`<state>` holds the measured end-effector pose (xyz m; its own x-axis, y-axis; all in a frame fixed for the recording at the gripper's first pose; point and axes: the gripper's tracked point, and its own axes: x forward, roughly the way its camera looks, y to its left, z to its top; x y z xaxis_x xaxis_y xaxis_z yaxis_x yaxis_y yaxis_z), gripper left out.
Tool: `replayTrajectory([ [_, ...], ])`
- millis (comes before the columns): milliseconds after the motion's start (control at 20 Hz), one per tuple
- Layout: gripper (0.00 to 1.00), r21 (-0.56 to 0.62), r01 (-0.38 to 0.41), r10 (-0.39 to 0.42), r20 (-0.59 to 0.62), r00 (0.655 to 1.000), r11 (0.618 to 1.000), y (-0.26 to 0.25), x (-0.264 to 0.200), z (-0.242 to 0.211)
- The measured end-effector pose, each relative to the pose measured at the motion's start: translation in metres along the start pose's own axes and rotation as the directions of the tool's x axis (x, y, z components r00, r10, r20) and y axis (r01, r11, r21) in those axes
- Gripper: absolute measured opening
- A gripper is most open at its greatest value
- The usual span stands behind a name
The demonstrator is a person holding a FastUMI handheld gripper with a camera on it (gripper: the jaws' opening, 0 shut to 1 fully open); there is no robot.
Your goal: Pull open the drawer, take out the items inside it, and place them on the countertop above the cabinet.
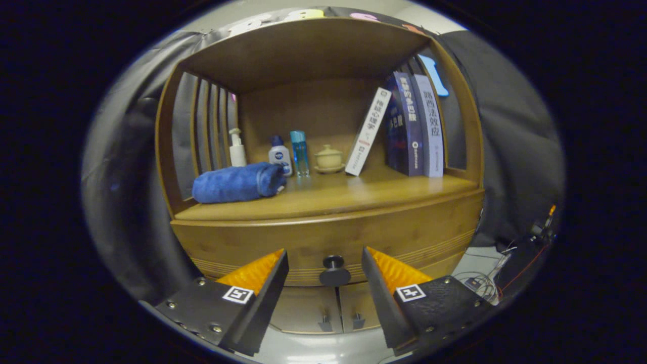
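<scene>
A wooden cabinet fills the scene, with its drawer [404,237] closed flush under the countertop [343,194]. The drawer's dark round knob [333,269] sits just ahead of the gap between my fingers, apart from both. My gripper [325,252] is open, nothing held between its fingers. On the countertop lie a rolled blue towel [237,183], a pump bottle [236,147], a small white bottle [280,155], a blue tube [299,152] and a small lidded cup [329,159]. The inside of the drawer is hidden.
Several books [412,126] lean at the right of the shelf, under a wooden top board. Below the drawer are two small cabinet doors with handles [339,321]. Cables and electronics [510,263] lie on the floor to the right.
</scene>
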<state>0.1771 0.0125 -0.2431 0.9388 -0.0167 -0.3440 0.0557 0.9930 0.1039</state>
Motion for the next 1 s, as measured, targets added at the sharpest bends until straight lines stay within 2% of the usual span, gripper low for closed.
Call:
replayTrajectory([
  [200, 0.78, -0.004, -0.012, 0.011, -0.074, 0.997, 1.000, -0.001, 0.024, -0.025],
  [450, 0.45, -0.020, -0.025, 0.022, -0.113, 0.993, 0.999, 0.000, 0.037, -0.031],
  [650, 0.34, -0.019, -0.035, 0.033, -0.104, 0.994, 0.999, -0.001, 0.035, -0.032],
  [750, 0.34, -0.033, -0.037, 0.033, -0.105, 0.994, 0.999, -0.001, 0.032, -0.034],
  [850, 0.25, -0.030, -0.032, 0.028, -0.115, 0.993, 0.999, -0.002, 0.021, -0.036],
  [1000, 0.25, -0.040, -0.011, 0.006, -0.121, 0.993, 0.999, -0.004, 0.000, -0.041],
])
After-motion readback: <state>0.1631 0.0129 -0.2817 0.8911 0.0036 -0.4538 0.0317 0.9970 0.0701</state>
